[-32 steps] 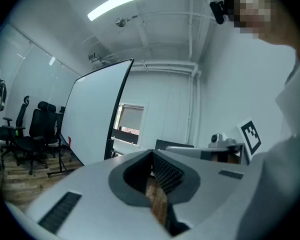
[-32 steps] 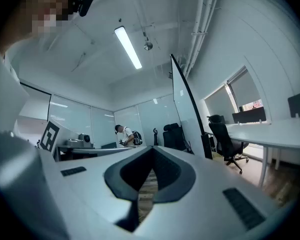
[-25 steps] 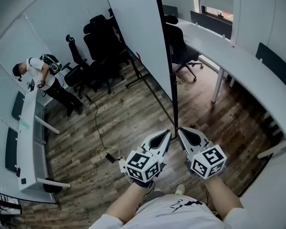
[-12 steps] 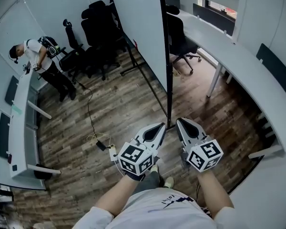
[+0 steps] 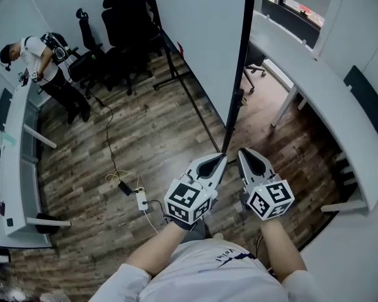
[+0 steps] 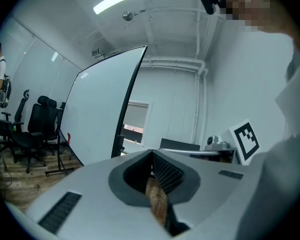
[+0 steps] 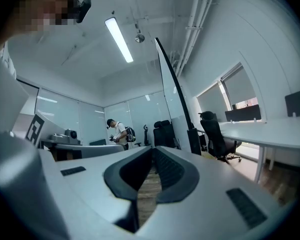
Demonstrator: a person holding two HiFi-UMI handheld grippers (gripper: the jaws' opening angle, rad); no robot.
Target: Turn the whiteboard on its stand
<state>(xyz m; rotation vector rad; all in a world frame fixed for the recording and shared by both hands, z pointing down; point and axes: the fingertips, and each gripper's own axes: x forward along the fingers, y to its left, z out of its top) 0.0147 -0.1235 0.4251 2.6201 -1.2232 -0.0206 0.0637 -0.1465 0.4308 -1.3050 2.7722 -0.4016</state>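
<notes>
We judge the turn as not yet begun. The whiteboard point(image 5: 198, 43) stands upright on its stand on the wood floor, its black edge toward us. Our left claw point(image 5: 220, 161) and right claw point(image 5: 244, 153) are both closed and empty, held short of that edge and gripping nothing.

White short-sleeved T-shirt point(image 5: 198, 274), dark print, lower centre. Pale grey wedge-shaped left gripper point(image 5: 223, 158), right gripper point(image 5: 242, 151); each carries a black-and-white marker cube point(image 5: 188, 201).
</notes>
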